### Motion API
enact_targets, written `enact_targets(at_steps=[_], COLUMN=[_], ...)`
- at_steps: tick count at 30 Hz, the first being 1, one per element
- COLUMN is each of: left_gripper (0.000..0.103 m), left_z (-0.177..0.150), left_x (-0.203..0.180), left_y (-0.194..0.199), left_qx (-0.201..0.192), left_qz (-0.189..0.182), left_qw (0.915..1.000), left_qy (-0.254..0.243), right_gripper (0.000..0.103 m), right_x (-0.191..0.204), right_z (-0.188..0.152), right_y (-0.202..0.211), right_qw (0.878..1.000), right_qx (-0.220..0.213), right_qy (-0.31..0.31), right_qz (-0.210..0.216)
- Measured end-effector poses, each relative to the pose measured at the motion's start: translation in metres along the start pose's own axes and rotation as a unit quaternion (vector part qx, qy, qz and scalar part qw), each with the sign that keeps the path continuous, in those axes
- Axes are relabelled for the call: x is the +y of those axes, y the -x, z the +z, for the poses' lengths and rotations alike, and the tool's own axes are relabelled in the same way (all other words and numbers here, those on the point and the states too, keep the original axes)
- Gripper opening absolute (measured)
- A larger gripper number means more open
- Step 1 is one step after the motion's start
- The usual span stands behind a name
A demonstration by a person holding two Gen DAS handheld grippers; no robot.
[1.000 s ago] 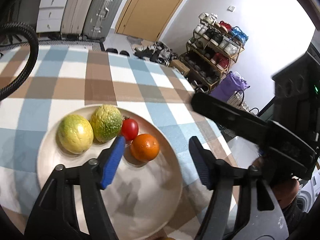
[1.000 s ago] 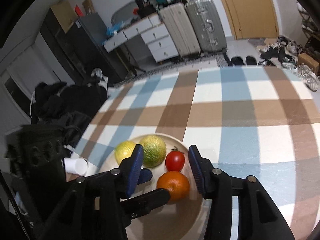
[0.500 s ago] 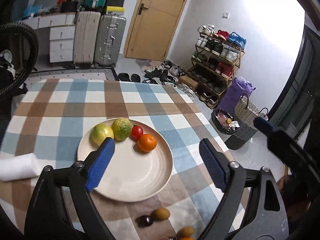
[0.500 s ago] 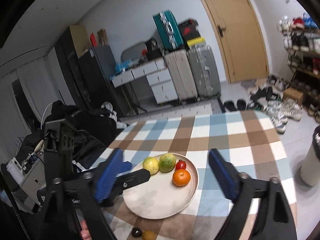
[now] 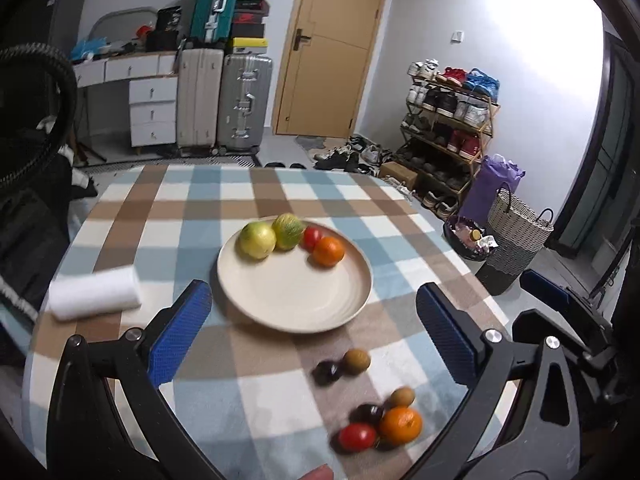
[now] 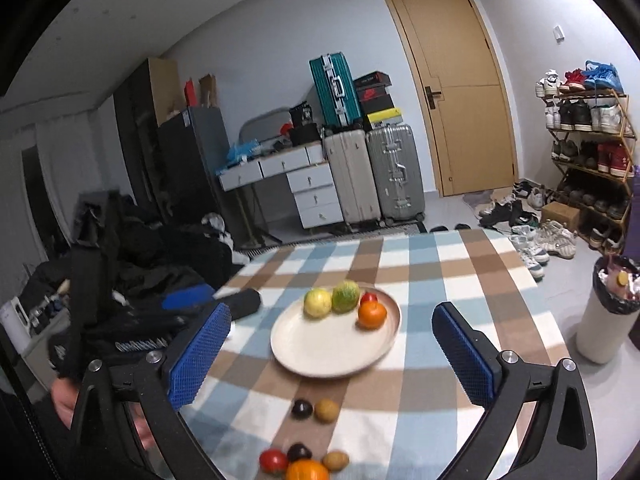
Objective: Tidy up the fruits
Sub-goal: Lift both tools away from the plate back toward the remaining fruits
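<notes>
A cream plate (image 5: 296, 304) (image 6: 320, 352) on the checked table holds a yellow fruit (image 5: 257, 240), a green fruit (image 5: 287, 231), a tomato (image 5: 312, 237) and an orange (image 5: 328, 251). Loose on the cloth nearer me lie a dark fruit (image 5: 327, 372), a brown fruit (image 5: 357, 360), and a cluster with an orange (image 5: 400, 425), a tomato (image 5: 357, 437) and others. My left gripper (image 5: 314, 334) hangs above the table, jaws opening wide, nothing between them. My right gripper (image 6: 334, 356) is likewise opening and empty. The same loose fruits show in the right wrist view, tomato (image 6: 273, 461) nearest.
A white rolled towel (image 5: 94, 294) lies left of the plate. Suitcases (image 5: 224, 100), a drawer unit and a door stand behind the table. A shoe rack (image 5: 448, 136), a woven basket (image 5: 516, 236) and a bin (image 6: 612, 312) stand on the right.
Both grippers have drawn back and up from the plate and their jaws have spread wide. The loose fruits and towel have come into view.
</notes>
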State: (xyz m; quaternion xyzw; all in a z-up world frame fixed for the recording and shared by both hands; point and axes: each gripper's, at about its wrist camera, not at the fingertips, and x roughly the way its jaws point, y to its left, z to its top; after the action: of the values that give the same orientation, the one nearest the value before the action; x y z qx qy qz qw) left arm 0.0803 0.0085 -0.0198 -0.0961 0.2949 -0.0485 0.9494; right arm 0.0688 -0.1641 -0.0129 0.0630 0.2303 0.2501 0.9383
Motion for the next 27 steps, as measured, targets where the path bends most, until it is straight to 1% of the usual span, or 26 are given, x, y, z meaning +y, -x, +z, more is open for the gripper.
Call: enact_targets(at_steps=[4,6,9,12,15,21,24,27], left_gripper=[0.102,0.102,0.102,0.102,0.102,0.102,0.102,0.102], left_z=[-0.022,-0.035,-0.048,-0.063,-0.07,-0.077,-0.079,-0.08], left_x=[0.012,0.016,0.021,0.028,0.033,0.043,0.046,0.051], left_y=[0.001,-0.002,-0.01,-0.017,-0.027,-0.05,-0.059,-0.067], left_qx=[0.01,0.023,0.038,0.054,0.067,0.091,0.1,0.108], left_qz=[0.004,0.003,0.002,0.003,0.003,0.003,0.001,0.0], left_qw=[0.9999,0.9996,0.9991,0.9983,0.9973,0.9949,0.9938,0.9927], left_qy=[0.013,0.015,0.015,0.021,0.028,0.041,0.047,0.054], right_gripper=[0.103,0.103,0.103,0.103,0.103,0.103,0.103,0.101], right_x=[0.009,0.011,0.016,0.016,0.014,0.002,-0.008,-0.019], right_z=[-0.02,-0.029,-0.043,-0.057,-0.066,-0.078,-0.082,-0.086], right_y=[0.001,0.001,-0.003,-0.012,-0.022,-0.055,-0.071,-0.088], right_qw=[1.0,1.0,0.999,0.998,0.996,0.99,0.986,0.981], right_qx=[0.014,0.019,0.038,0.065,0.083,0.137,0.158,0.18], right_qy=[0.005,0.006,0.013,0.003,-0.003,-0.024,-0.046,-0.075], right_qz=[-0.01,-0.018,-0.025,-0.024,-0.021,-0.013,-0.003,0.017])
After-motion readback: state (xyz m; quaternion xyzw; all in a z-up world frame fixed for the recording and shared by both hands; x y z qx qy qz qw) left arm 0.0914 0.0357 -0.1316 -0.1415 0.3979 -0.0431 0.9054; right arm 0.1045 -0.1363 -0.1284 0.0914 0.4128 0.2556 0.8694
